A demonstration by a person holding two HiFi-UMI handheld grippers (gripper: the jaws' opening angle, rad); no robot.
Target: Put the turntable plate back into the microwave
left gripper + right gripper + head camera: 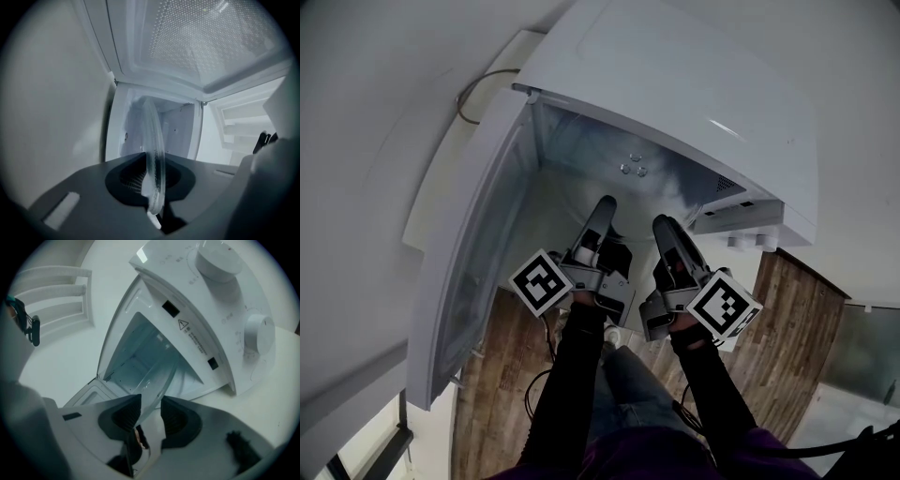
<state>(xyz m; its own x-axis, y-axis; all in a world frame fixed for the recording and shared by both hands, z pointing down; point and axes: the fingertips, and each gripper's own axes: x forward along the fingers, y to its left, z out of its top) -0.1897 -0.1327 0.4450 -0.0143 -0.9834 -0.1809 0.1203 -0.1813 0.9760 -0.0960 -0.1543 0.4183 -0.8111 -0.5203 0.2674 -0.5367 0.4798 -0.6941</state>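
A white microwave (703,103) stands with its door (478,244) swung open to the left. Both grippers reach into the cavity (609,169) side by side. In the left gripper view the clear glass turntable plate (153,140) stands edge-on, and my left gripper (152,180) is shut on its rim. The right gripper view has the plate (159,380) passing between the jaws of my right gripper (150,416). It lies against the left pad with a gap to the right pad. The plate is hard to make out in the head view, between left gripper (605,208) and right gripper (664,225).
The control panel with two round knobs (220,258) is on the microwave's right side. A cable (478,94) loops behind the microwave on the white counter. Wooden floor (787,319) shows below. A white slatted rack (56,291) stands to the left.
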